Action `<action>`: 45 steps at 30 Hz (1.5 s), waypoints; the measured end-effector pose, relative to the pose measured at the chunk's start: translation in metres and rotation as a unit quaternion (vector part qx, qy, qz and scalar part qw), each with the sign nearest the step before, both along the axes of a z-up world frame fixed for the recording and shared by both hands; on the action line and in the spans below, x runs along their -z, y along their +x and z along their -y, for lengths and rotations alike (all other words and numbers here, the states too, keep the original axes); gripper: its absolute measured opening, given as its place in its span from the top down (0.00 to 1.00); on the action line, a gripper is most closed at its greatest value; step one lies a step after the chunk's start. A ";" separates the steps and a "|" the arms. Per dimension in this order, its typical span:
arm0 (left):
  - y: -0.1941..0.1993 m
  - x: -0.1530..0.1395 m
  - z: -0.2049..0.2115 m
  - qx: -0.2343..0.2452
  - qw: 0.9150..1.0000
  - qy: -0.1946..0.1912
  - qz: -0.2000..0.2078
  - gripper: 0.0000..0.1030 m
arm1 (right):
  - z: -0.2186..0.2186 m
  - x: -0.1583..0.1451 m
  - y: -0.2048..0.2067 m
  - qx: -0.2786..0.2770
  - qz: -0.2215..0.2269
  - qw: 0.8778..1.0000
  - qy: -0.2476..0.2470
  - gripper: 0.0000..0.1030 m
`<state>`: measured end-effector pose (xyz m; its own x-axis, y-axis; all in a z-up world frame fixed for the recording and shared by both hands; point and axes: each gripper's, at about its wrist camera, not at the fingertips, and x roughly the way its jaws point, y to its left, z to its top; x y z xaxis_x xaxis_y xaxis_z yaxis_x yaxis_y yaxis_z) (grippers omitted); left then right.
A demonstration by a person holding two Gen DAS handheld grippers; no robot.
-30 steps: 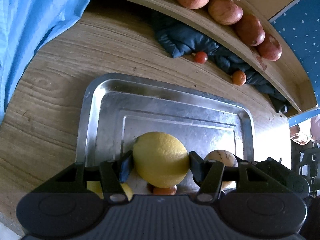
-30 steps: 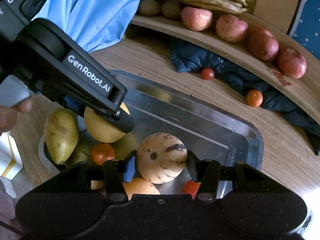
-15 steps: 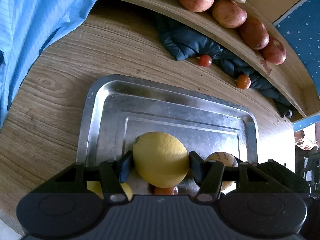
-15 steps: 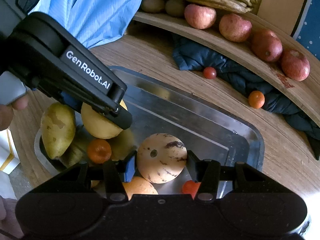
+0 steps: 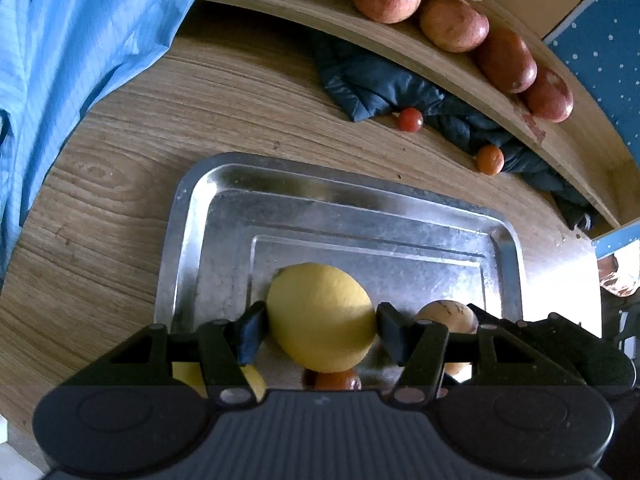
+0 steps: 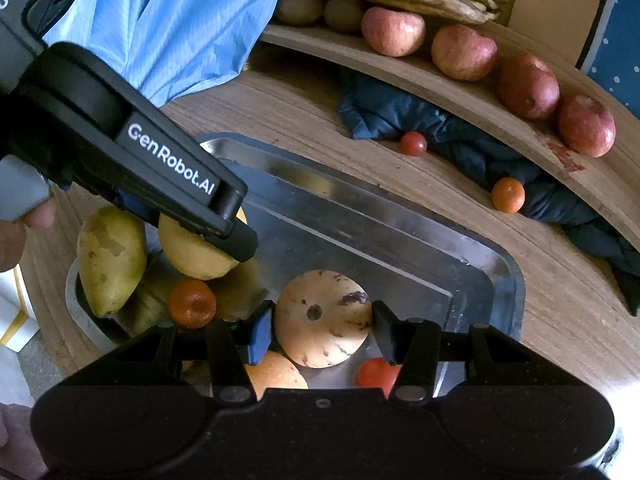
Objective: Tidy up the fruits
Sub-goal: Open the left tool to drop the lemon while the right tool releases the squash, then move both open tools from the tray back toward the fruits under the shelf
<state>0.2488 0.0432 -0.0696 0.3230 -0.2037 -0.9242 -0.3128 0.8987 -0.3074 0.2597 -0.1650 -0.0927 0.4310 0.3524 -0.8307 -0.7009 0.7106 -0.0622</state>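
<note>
My left gripper [image 5: 320, 330] is shut on a yellow lemon [image 5: 320, 316], held over the near end of a silver metal tray [image 5: 360, 216]. My right gripper [image 6: 322, 330] is shut on a pale round fruit with dark streaks [image 6: 324, 318] over the same tray [image 6: 400, 232]. In the right wrist view the lemon [image 6: 196, 252] shows to the left, under the left gripper's black finger. That pale fruit [image 5: 446, 314] appears just right of the lemon in the left wrist view.
On the tray's near side lie a pear [image 6: 110, 256], a tangerine [image 6: 192, 304], an orange [image 6: 276, 372] and a tomato [image 6: 376, 372]. A cherry tomato [image 6: 413, 143] and a small orange [image 6: 508, 195] sit by a dark blue cloth [image 6: 400, 112]. The curved wooden shelf [image 6: 460, 92] behind holds apples and bananas.
</note>
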 end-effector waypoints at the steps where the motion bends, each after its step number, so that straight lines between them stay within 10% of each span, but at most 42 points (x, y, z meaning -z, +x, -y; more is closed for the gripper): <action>1: -0.001 -0.001 -0.001 -0.001 1.000 0.000 0.000 0.38 | 0.000 -0.001 -0.001 0.001 0.002 1.000 0.001 0.48; 35: -0.045 -0.049 -0.011 0.093 0.994 -0.012 0.057 0.01 | 0.082 -0.042 -0.056 0.081 0.014 0.996 0.039 0.06; 45: -0.059 -0.061 -0.011 0.180 0.979 0.060 0.078 0.00 | 0.083 -0.036 -0.063 0.086 -0.008 0.996 0.037 0.04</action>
